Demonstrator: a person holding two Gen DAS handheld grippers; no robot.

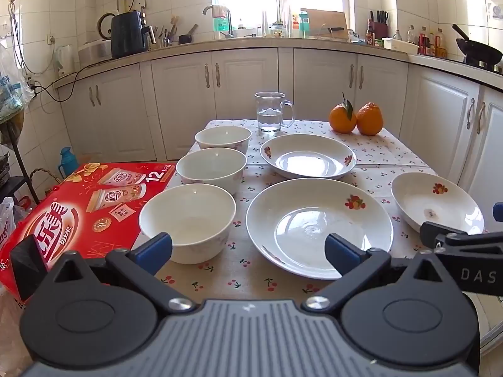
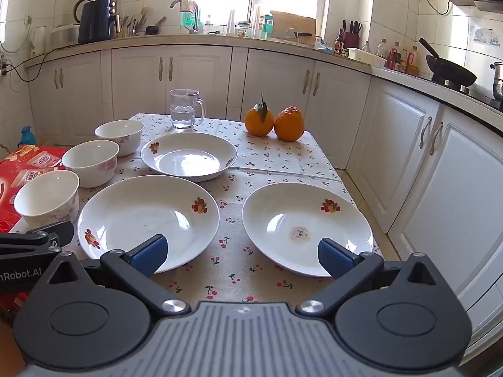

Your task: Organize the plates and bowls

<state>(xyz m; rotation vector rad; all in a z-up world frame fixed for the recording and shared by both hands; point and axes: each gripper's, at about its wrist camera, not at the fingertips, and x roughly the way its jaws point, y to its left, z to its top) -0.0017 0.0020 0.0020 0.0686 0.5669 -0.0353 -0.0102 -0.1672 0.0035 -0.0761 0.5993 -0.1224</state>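
Three white bowls stand in a row along the table's left edge: near bowl (image 1: pixel 187 221) (image 2: pixel 47 199), middle bowl (image 1: pixel 211 169) (image 2: pixel 90 162), far bowl (image 1: pixel 223 138) (image 2: pixel 119 135). Three white plates with fruit prints lie to their right: near-left plate (image 1: pixel 319 226) (image 2: pixel 147 220), far plate (image 1: pixel 308 156) (image 2: pixel 188 155), right plate (image 1: pixel 437 202) (image 2: pixel 306 227). My left gripper (image 1: pixel 248 251) hovers open in front of the near bowl and near-left plate, holding nothing. My right gripper (image 2: pixel 242 254) hovers open between the two near plates, also holding nothing.
A glass mug of water (image 1: pixel 272 111) (image 2: pixel 185 108) and two oranges (image 1: pixel 355 117) (image 2: pixel 273 122) stand at the table's far end. A red carton (image 1: pixel 78 207) sits against the table's left side. White cabinets (image 2: pixel 440 172) run close along the right.
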